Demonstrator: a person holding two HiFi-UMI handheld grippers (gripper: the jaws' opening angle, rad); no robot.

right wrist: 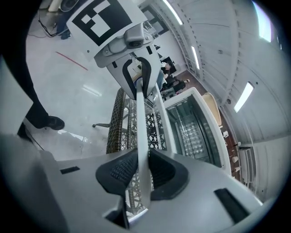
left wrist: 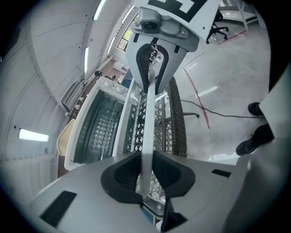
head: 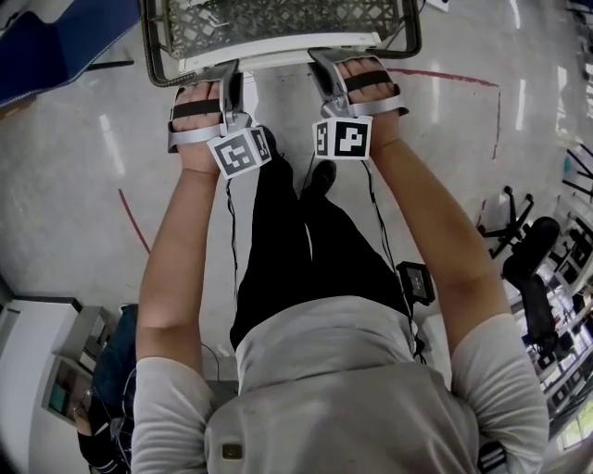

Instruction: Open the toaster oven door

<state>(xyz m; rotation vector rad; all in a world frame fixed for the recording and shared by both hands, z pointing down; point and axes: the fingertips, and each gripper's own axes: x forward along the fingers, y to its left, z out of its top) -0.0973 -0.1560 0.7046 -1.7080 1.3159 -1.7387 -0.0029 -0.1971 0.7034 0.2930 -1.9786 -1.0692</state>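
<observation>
The white toaster oven door (head: 278, 23) hangs open and lies flat, with mesh showing through its glass. Its white handle bar (head: 278, 57) runs along the near edge. My left gripper (head: 229, 72) is shut on the bar's left part, my right gripper (head: 326, 63) on its right part. In the left gripper view the handle (left wrist: 149, 118) passes between the black pads of the left gripper (left wrist: 146, 166) and on to the right gripper (left wrist: 152, 59). The oven cavity (left wrist: 97, 125) with its rack lies beside it. The right gripper view mirrors this: right gripper (right wrist: 143, 166), handle (right wrist: 141, 123), cavity (right wrist: 193, 132).
A dark wicker stand (left wrist: 178, 123) is below the door. The person's legs stand on the pale floor under the grippers. Red tape lines (head: 134, 222) mark the floor. A black office chair (head: 528, 259) is at the right, a cabinet (head: 37, 352) at the lower left.
</observation>
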